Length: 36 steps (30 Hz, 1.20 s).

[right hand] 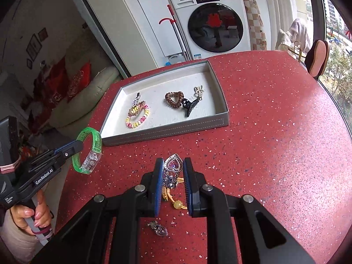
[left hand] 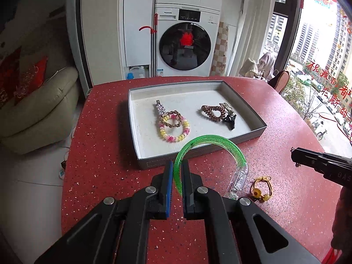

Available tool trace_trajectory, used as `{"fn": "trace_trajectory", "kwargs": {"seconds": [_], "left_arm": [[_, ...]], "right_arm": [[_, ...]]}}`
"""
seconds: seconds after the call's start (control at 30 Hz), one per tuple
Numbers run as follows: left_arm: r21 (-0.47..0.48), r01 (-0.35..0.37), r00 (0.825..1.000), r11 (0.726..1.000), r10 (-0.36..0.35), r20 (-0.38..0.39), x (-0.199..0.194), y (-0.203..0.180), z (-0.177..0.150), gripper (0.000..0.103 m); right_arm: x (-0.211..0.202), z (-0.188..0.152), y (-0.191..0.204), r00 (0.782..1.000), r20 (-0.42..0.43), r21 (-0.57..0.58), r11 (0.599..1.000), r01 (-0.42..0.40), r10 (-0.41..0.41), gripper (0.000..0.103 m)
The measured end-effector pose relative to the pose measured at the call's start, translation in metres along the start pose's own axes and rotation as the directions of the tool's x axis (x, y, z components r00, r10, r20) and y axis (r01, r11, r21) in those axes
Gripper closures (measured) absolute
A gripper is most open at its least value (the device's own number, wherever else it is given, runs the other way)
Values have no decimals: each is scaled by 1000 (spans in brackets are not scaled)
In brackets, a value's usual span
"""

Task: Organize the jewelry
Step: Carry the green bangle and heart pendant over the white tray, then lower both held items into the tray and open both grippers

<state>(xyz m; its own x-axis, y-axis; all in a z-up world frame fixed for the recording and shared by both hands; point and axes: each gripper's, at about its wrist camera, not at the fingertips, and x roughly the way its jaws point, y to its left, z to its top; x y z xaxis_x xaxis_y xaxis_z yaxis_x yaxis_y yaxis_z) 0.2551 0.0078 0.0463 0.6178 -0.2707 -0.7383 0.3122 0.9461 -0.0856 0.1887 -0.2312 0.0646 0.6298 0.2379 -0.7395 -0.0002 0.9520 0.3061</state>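
1. Nearest in the right wrist view: a second heart earring [right hand: 158,228] flat on the red speckled table [right hand: 275,132], just under the gripper's frame.
2. Right gripper [right hand: 173,176] with pads either side of a heart-shaped earring [right hand: 173,165]; small gaps visible beside it, so grip or mere bracket cannot be told. Below it, a yellow hair tie [right hand: 173,200] with a bead on the table.
3. Left gripper [left hand: 177,176] clamped on the green bangle [left hand: 211,140], lifted above the table, just short of the tray's near wall.
4. Farther: grey tray [left hand: 198,156] holding a pastel bead bracelet [left hand: 173,129], a brown coil hair tie [left hand: 212,111] and a black claw clip [left hand: 230,120].
5. Farthest: white washing machine [left hand: 187,44] behind the table.
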Motion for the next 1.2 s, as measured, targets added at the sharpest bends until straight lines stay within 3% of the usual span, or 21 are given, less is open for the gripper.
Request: {"fn": "trace_trajectory", "kwargs": {"seconds": [0.27, 0.63, 0.97, 1.2], "left_arm": [[-67, 12, 1000, 998, -10, 23, 10, 11, 60, 78], [-123, -63, 998, 990, 65, 15, 60, 20, 133, 78], [-126, -116, 989, 985, 103, -105, 149, 21, 110, 78], [-85, -153, 981, 985, 141, -131, 176, 15, 92, 78]], "right_arm": [[11, 60, 1, 999, 35, -2, 1000, -19, 19, 84], [59, 120, -3, 999, 51, 14, 1000, 3, -4, 84], [124, 122, -24, 999, -9, 57, 998, 33, -32, 84], [154, 113, -32, 996, -46, 45, 996, 75, -72, 84]]}}
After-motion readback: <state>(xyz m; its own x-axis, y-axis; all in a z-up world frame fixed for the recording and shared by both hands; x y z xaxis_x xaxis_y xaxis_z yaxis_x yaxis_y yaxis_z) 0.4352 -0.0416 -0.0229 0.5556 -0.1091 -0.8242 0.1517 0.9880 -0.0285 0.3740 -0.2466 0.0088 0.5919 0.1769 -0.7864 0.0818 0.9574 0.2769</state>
